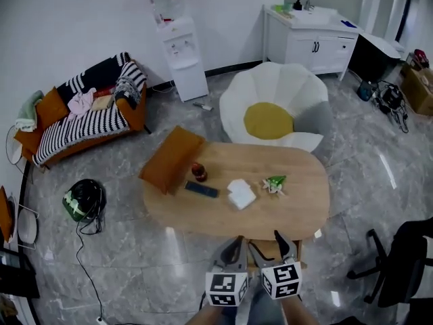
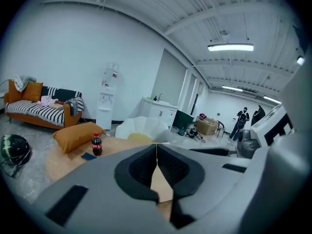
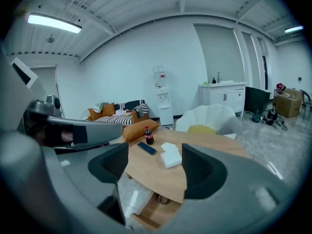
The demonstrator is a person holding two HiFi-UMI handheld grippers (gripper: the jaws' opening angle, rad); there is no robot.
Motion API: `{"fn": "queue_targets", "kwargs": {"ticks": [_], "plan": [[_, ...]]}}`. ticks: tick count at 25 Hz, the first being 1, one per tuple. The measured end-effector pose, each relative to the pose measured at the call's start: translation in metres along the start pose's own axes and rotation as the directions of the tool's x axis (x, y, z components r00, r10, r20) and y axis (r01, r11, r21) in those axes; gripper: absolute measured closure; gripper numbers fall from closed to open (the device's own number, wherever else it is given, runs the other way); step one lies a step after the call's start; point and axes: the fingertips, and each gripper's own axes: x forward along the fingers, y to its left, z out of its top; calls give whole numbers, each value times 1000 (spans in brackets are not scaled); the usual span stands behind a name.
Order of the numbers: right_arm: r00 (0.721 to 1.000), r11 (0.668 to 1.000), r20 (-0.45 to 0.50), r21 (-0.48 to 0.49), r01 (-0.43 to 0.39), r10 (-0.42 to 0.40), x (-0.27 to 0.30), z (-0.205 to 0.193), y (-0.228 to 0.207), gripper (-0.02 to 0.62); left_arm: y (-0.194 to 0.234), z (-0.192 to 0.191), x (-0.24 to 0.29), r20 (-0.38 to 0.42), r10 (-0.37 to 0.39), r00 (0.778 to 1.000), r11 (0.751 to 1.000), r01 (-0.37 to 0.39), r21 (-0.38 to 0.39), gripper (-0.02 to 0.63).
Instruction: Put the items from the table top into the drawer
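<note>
Near table [image 1: 298, 212] edge, left gripper [image 1: 234, 247] pressed together, empty; right gripper [image 1: 281, 241] spread, empty; both side by side.

The table [image 1: 298, 208] is pale matt wood on a glossy grey stone-look floor [image 1: 135, 263] — the cushion [image 1: 170, 158] is soft orange cloth, the bottle [image 1: 198, 172] shiny plastic, and the left gripper [image 2: 156, 152] and right gripper [image 3: 155, 162] are smooth matt grey plastic with dark ribbed pads [image 3: 114, 162].
</note>
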Motion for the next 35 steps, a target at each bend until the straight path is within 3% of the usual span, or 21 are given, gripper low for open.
{"fn": "queue_targets", "kwargs": {"ticks": [13, 18, 25, 30, 35], "plan": [[973, 994, 222, -65, 83, -67, -57, 100, 0, 275, -38, 94, -27, 169, -59, 984, 991, 37, 129, 595], [950, 988, 298, -94, 122, -89, -81, 130, 6, 326, -54, 114, -45, 228, -88, 970, 988, 56, 143, 595], [935, 980, 341, -126, 151, -100, -106, 150, 16, 332, -75, 140, -65, 297, -133, 945, 985, 92, 148, 595], [911, 979, 399, -116, 168, -109, -133, 167, 26, 378, -91, 153, -81, 339, -176, 924, 975, 116, 190, 595], [896, 970, 425, -138, 201, -126, -144, 174, 34, 402, -97, 154, -89, 336, -182, 924, 970, 113, 215, 595]]}}
